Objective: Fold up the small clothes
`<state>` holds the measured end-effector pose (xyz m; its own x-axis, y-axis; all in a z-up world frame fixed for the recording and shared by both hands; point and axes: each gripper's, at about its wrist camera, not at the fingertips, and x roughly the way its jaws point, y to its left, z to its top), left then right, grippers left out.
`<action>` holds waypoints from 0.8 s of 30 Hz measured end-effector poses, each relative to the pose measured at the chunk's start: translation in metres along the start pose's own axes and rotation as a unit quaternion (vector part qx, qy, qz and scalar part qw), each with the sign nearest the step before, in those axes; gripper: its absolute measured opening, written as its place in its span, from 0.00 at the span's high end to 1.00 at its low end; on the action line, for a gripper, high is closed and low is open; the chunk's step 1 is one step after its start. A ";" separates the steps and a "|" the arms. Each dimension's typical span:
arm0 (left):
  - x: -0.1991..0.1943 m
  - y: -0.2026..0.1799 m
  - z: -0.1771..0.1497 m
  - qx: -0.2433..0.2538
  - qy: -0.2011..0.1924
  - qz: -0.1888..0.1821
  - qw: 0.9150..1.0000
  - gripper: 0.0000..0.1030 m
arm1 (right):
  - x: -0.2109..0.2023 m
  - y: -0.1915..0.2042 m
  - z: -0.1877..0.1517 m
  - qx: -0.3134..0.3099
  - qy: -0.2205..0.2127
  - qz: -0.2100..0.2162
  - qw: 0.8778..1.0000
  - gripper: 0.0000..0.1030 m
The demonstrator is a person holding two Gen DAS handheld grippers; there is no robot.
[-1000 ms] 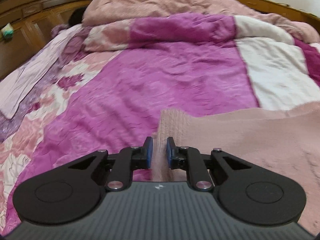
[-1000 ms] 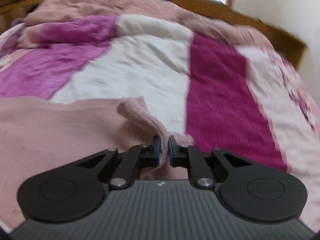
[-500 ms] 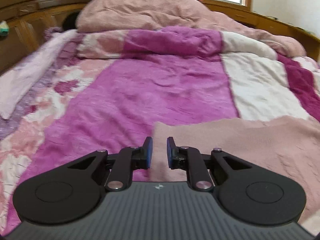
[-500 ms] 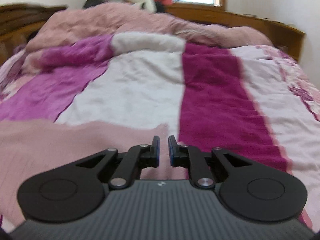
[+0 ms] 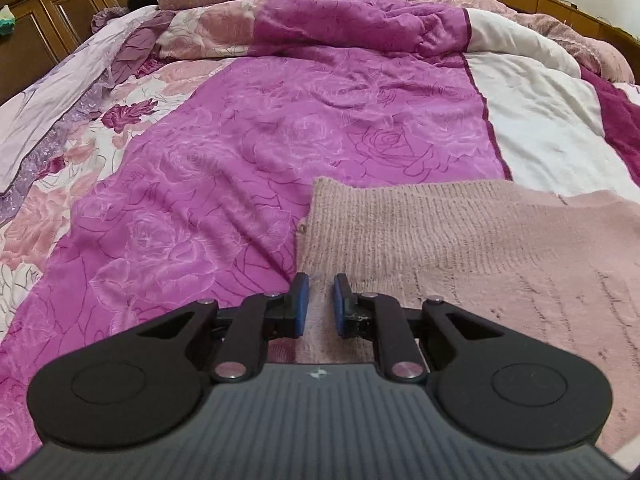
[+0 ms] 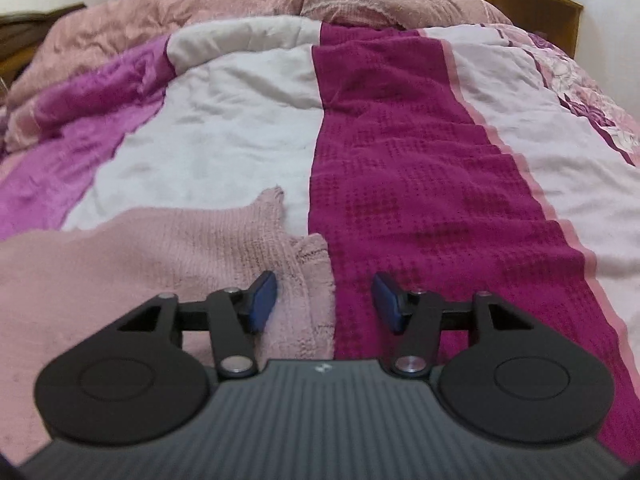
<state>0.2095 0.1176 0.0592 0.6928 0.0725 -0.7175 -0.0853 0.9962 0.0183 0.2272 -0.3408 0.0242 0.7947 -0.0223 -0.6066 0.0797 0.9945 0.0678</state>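
The pink knit garment [image 6: 168, 248] now lies flat on the quilted bed [image 5: 320, 128]; right gripper [image 6: 324, 300] opening, released; left gripper [image 5: 319, 304] narrow, its grip unclear.

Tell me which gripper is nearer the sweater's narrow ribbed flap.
Right. The right gripper sits just behind the flap, fingers opening; the left gripper grips the sweater's opposite edge.

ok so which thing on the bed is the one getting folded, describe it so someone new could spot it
Start at the big bed with the patchwork quilt of magenta, white and floral panels. At its near end, beside the left gripper and right gripper, lies the knit garment. Unlike the smooth, printed quilt, it is plain dusty pink and ribbed.
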 end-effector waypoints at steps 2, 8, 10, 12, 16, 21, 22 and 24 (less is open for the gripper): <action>-0.010 0.001 0.000 -0.006 0.003 -0.005 1.000 0.83 | -0.013 -0.002 -0.002 0.008 -0.009 0.002 1.000 0.46; -0.050 -0.002 -0.006 -0.014 0.011 -0.018 1.000 0.61 | -0.049 -0.014 -0.006 0.047 -0.022 0.020 0.998 0.36; -0.061 -0.005 -0.012 -0.016 0.013 -0.018 1.000 0.50 | -0.058 -0.018 -0.010 0.068 -0.023 0.034 0.997 0.35; -0.072 -0.010 -0.018 -0.009 0.016 -0.017 1.000 0.49 | -0.066 -0.022 -0.015 0.085 -0.020 0.045 0.995 0.35; -0.089 -0.017 -0.030 -0.007 0.022 -0.017 1.000 0.48 | -0.078 -0.025 -0.027 0.111 -0.014 0.062 0.992 0.31; -0.099 -0.021 -0.043 -0.018 0.028 -0.012 0.999 0.45 | -0.087 -0.029 -0.043 0.130 -0.010 0.071 0.989 0.30; -0.100 -0.021 -0.045 -0.021 0.031 -0.010 0.999 0.44 | -0.088 -0.030 -0.045 0.133 -0.008 0.071 0.989 0.30; -0.099 -0.022 -0.048 -0.024 0.037 -0.005 0.999 0.44 | -0.089 -0.032 -0.051 0.141 -0.005 0.072 0.987 0.30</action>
<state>0.1083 0.0865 0.0960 0.6387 0.0574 -0.7673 -0.1138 0.9933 -0.0204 0.1230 -0.3657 0.0361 0.8153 0.1144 -0.5676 0.1298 0.9193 0.3716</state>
